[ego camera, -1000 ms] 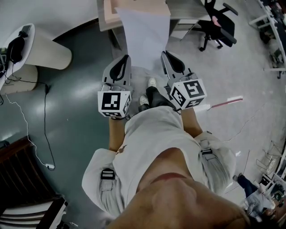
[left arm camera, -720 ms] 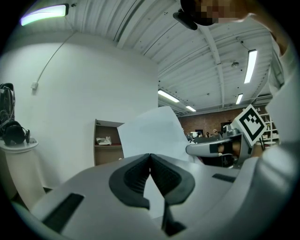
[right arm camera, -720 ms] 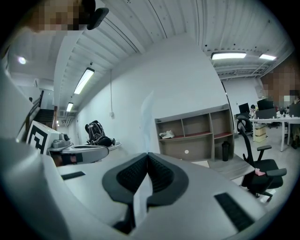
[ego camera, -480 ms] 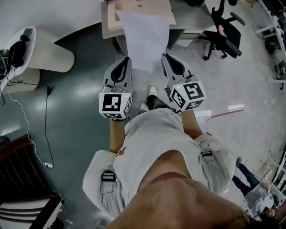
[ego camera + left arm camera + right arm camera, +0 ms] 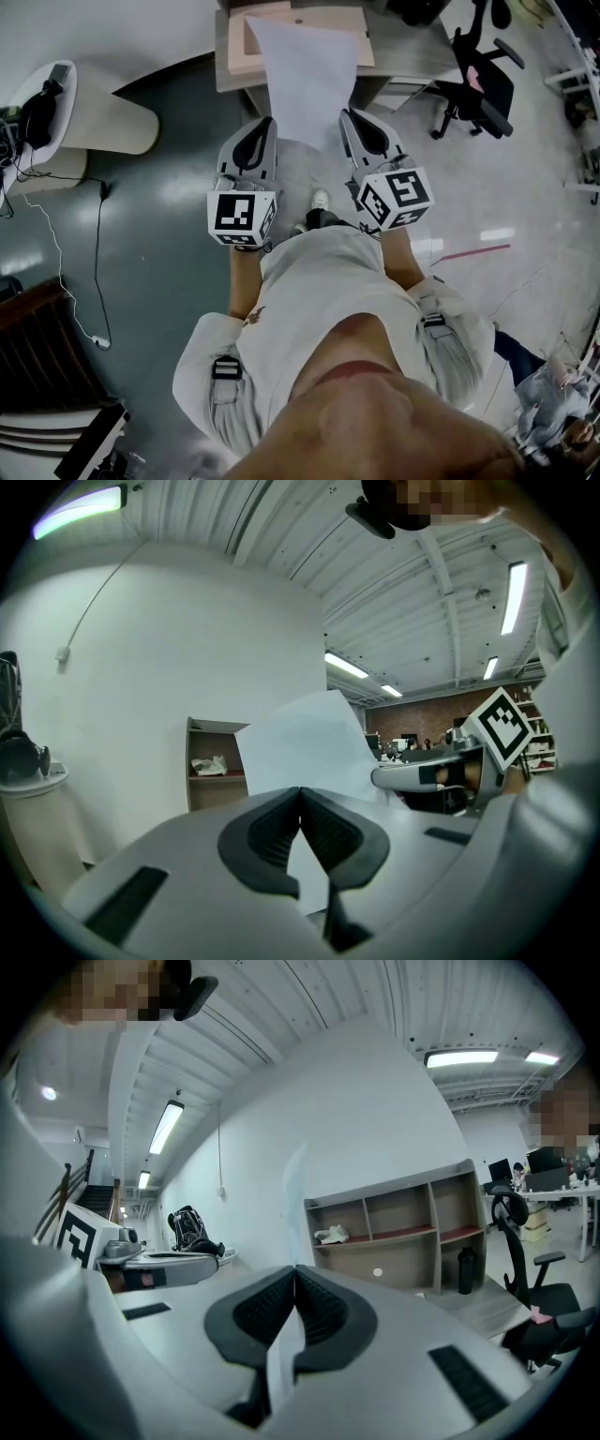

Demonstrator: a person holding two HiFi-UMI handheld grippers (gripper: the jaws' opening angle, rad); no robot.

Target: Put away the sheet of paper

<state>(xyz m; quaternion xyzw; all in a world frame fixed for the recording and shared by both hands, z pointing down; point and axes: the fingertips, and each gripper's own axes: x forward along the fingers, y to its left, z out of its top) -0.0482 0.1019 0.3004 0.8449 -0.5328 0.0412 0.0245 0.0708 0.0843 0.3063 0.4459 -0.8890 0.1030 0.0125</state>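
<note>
Left gripper [image 5: 300,791] and right gripper [image 5: 296,1269] each clenched on near edge of sheet of paper [image 5: 309,70]. In head view, its far end overlaps shelf unit [image 5: 403,1232] top. Only gripper views show shelf compartments. Office chair [image 5: 478,80] right, wide grey floor [image 5: 159,234] left.

The sheet of paper [image 5: 309,80] is smooth, matt; the floor [image 5: 159,253] glossy.

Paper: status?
Both shut on paper: left gripper, right gripper. Paper spans between them, shelf ahead. Chair off right, likely clear of path.
</note>
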